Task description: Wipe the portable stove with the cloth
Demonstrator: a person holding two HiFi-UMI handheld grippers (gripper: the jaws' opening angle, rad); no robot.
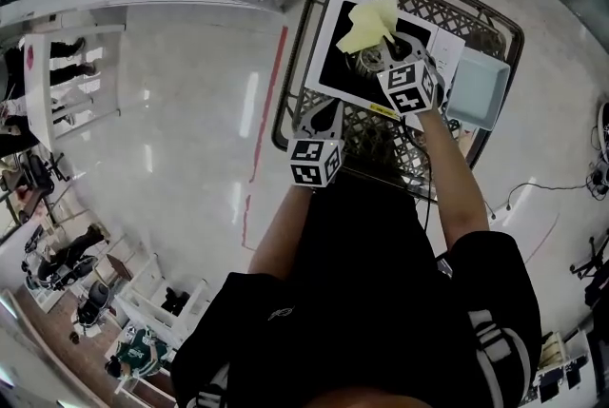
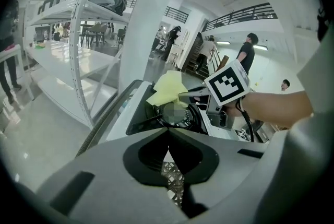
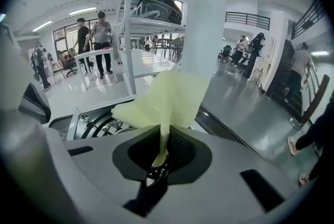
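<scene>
Wiping looks barely begun. The right gripper (image 1: 388,47) pinches a fold of the yellow cloth (image 1: 369,24), which stands bunched over the burner (image 1: 369,66) of the portable stove (image 1: 333,73). Whether the cloth touches the burner cannot be told. The stove lies in the wire cart (image 1: 285,106), toward its left side. The left gripper (image 1: 325,116), jaws pressed together on nothing, sits at the stove's near edge. The next move likely calls for lowering the cloth flat and sweeping. Stove appearance: white casing, glossy black top.
</scene>
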